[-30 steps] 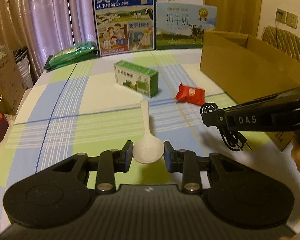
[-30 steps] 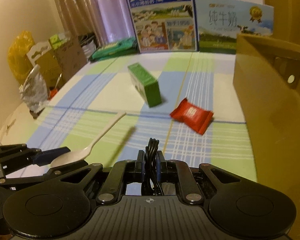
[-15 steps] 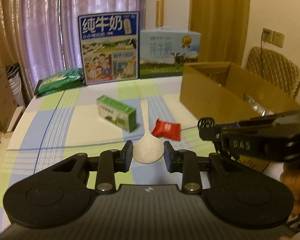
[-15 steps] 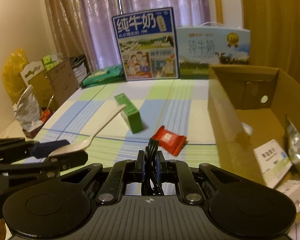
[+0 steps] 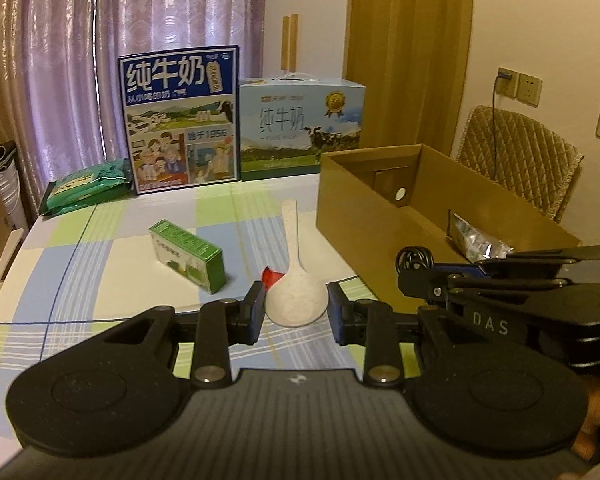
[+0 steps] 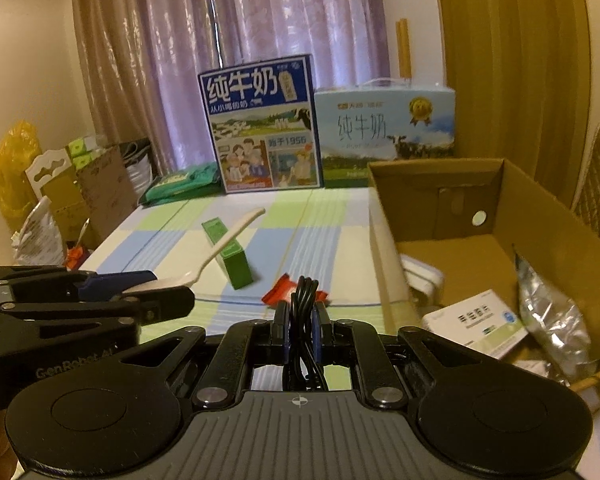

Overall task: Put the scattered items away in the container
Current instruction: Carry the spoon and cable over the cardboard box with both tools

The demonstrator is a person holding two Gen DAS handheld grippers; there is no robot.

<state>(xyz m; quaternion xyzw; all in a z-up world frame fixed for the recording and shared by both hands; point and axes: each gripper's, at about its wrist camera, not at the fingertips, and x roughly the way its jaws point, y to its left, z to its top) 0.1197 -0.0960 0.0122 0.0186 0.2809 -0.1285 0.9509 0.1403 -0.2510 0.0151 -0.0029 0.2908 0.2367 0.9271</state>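
Cardboard box (image 6: 496,204), open-topped and brown, lies to the right of both grippers, and that is the relation the next move turns on. The right gripper (image 6: 300,318) has its jaws clamped on a coiled black cable (image 6: 303,300), which stands up between them, and the box's near wall sits just right of and ahead of it, so this hand looks the nearer of the two to the opening. The left gripper (image 5: 296,308) has its jaws closed on the bowl of a white plastic rice spoon (image 5: 296,280); the spoon's long axis runs straight forward, away from the jaws, with the handle pointing toward the far end of the worktop (image 5: 100,240) and lifted clear of the checked cloth. From this hand the box lies farther right, beyond the right gripper, which shows side-on in the left wrist view. I judge that each load must travel rightward over the wall, and the spoon's long handle would need room to clear the rim. Inside the box already lie a silver foil pouch (image 6: 548,312) and a white printed carton (image 6: 476,326). Out on the worktop rest a small green carton (image 5: 188,256) and a red snack packet (image 6: 278,290), near each other and left of the box.
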